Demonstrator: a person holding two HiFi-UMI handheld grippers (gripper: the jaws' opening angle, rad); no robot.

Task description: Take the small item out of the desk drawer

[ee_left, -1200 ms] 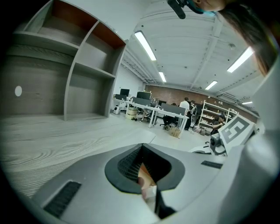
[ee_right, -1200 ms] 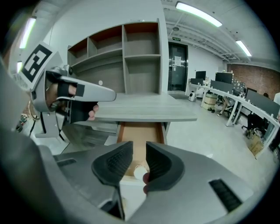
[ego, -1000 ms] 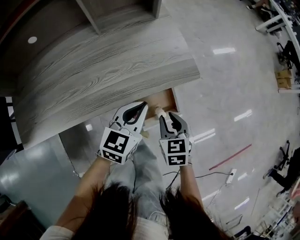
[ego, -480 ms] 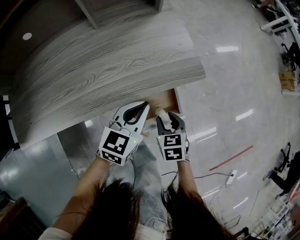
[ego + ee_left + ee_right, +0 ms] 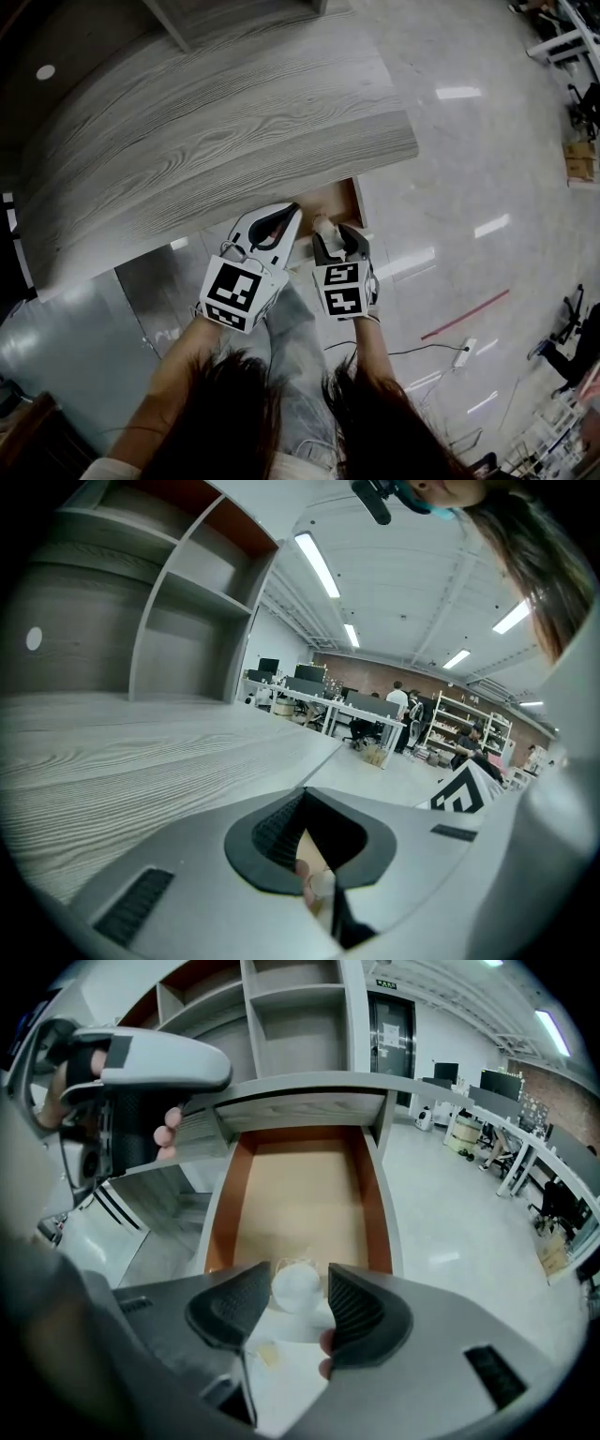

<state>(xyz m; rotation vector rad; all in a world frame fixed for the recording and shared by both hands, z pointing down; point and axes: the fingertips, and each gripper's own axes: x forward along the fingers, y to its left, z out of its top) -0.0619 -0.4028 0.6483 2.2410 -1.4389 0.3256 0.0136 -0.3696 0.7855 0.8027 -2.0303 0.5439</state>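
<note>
grey wood-grain desk point(image 5: 216, 122), with a drawer point(image 5: 330, 199) pulled open under the desk's front edge, close to its right front corner. the drawer has orange-brown side walls and a tan floor. small white round item point(image 5: 296, 1288) sits on the drawer floor at the near end, about mid-width, just behind the drawer's front wall. right gripper point(image 5: 339, 240) points steeply down over that near end. its jaws have just been opening and stand wide apart, the item in the gap between the pad tips, pads not pressing on it. left gripper point(image 5: 291, 212) is just beside the right one, at the drawer's left wall and by the desk's front edge. its jaw tips look closed together with nothing clamped, though the view through them is cramped. glossy pale floor point(image 5: 469, 169) lies right of the desk.
</note>
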